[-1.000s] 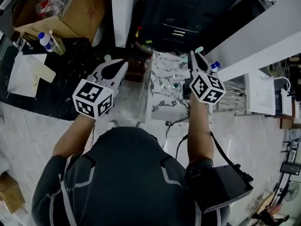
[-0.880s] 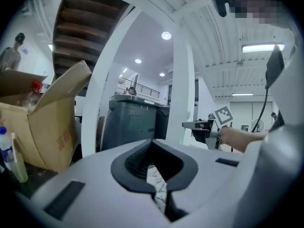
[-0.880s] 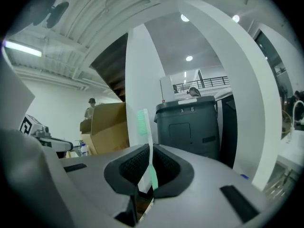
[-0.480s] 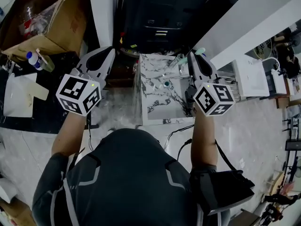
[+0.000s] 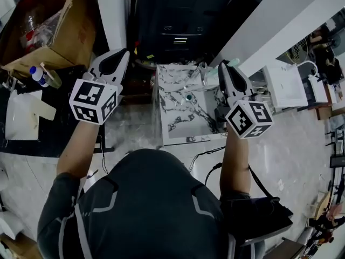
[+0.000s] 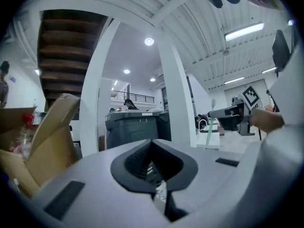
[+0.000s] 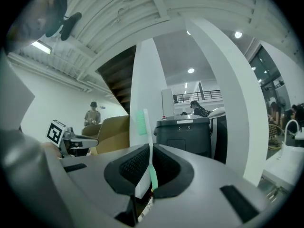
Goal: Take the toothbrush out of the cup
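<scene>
My right gripper [image 7: 151, 167] is shut on a pale green toothbrush [image 7: 145, 127], which stands upright between the pads with its bristled head above them. In the head view this gripper [image 5: 225, 69] hovers over the right edge of the marble-topped table [image 5: 180, 123], and the brush head [image 5: 233, 62] shows at its tip. A clear cup [image 5: 201, 72] seems to stand at the table's far edge, left of the gripper. My left gripper [image 5: 119, 54] is held up left of the table, shut and empty. In the left gripper view, the pads [image 6: 142, 163] meet with nothing between them.
A cardboard box [image 5: 48, 26] with clutter and a small bottle [image 5: 38, 75] sit at the far left above a dark counter [image 5: 48, 139]. A dark bin [image 5: 178, 15] stands beyond the table, between white columns [image 5: 110, 9]. A white unit [image 5: 294, 85] is at the right.
Both grippers have risen. The left one has swung out to the left, away from the table. The right one has lifted with the toothbrush still between its pads.
</scene>
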The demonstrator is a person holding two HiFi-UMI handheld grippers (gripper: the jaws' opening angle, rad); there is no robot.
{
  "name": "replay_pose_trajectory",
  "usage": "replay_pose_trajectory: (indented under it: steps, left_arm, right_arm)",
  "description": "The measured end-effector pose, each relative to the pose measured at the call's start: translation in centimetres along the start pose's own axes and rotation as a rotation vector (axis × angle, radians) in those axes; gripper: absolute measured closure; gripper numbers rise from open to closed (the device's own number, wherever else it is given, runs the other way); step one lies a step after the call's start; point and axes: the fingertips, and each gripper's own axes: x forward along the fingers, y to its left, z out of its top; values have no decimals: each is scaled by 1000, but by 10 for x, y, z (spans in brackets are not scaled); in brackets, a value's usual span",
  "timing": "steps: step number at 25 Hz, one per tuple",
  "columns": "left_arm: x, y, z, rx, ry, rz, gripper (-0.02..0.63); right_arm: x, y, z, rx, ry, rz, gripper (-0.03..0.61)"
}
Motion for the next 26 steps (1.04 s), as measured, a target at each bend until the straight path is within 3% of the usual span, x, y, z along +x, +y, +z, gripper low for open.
replay_pose_trajectory:
  steps: [9,16,26]
  left_arm:
    - [-4,-7,-4,-46,-17,20,604]
    - [-9,-9,7,-6,-47,54,604]
    - [-5,-19,0,-22,-36,50,604]
  right_arm:
    - [-5,-10,-6,-10,5,-26,535]
    - [-1,-15,-8,-9,2,-16,535]
    - [4,-23,-13,8,1,-15,535]
